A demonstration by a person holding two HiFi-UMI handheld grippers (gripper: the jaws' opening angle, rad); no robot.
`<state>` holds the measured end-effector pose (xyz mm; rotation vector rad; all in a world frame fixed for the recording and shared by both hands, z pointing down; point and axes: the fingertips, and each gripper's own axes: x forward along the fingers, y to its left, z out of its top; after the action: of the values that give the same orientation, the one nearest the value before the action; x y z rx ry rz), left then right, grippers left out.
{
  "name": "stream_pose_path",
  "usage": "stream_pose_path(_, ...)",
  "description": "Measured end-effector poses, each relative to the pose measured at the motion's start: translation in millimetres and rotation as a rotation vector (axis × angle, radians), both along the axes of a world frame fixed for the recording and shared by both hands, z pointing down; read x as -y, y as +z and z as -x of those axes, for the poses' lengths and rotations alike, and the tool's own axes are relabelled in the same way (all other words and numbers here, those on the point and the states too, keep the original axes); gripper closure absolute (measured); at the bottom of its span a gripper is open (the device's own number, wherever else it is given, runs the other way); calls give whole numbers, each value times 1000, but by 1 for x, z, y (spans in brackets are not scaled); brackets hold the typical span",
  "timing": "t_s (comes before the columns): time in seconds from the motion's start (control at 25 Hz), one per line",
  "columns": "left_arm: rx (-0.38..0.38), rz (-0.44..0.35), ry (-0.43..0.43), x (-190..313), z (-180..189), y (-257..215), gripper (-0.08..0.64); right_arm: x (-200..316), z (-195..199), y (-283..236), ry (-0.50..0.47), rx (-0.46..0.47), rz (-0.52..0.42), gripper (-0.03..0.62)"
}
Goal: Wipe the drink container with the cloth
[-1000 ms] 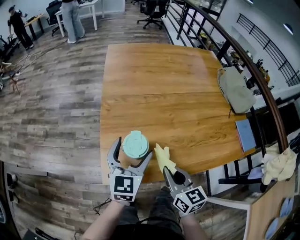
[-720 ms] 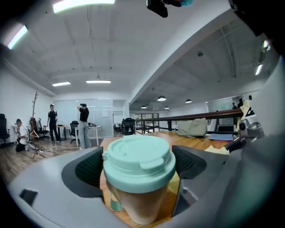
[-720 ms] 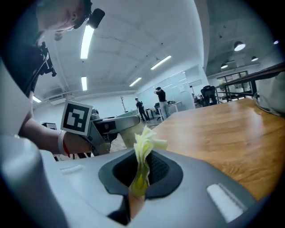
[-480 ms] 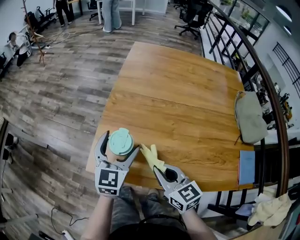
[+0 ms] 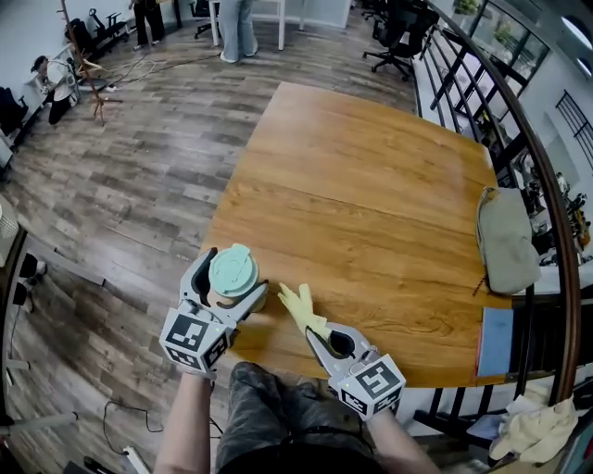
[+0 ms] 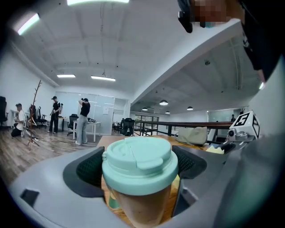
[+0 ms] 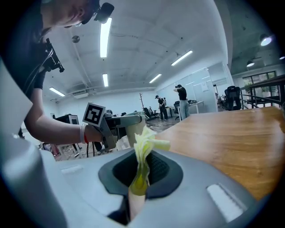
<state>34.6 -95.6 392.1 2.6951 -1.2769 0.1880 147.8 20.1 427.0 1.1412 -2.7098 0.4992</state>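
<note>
1. A wide wooden table (image 5: 371,204) takes up the middle of the room. It stands on grey plank flooring (image 5: 130,167) in an open office.
2. The left side and far end of the table face open floor. Along its right side runs a dark railing (image 5: 523,139), which closes that side in.
3. Most of the tabletop is bare. A grey-green bag (image 5: 508,243) lies at the right edge, and a blue notebook (image 5: 497,341) lies nearer the person's corner.
4. A pale rag (image 5: 539,431) is heaped beyond the railing. Far off there are office chairs (image 5: 398,32) and people by a white desk (image 5: 236,28).
5. The drink container (image 6: 138,165), a cup with a mint-green lid, is at the near left corner of the table, close to the edge.
6. The left gripper (image 5: 234,276) has its jaws clamped on the cup's sides just under the lid.
7. The right gripper (image 7: 139,189) has its jaws pinched tight on a yellow cloth (image 7: 144,144). The free end of the cloth sticks up just beside the cup, and I cannot tell whether it touches.
</note>
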Motion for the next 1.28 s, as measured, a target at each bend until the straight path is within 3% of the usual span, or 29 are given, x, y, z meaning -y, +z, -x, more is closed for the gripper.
stream_pose_path(0.68,-401,131,314,29,45,-2,100,67,80,-32,-150,81,-22,569)
stream_pose_path(1.04,-513,139,439,30,61,4,99,101,138,-44,-314,49,-16,569)
stream_pose_path(1.28,-548,141,497,31,69,5,100,112,159,-42,-358,32,11,569)
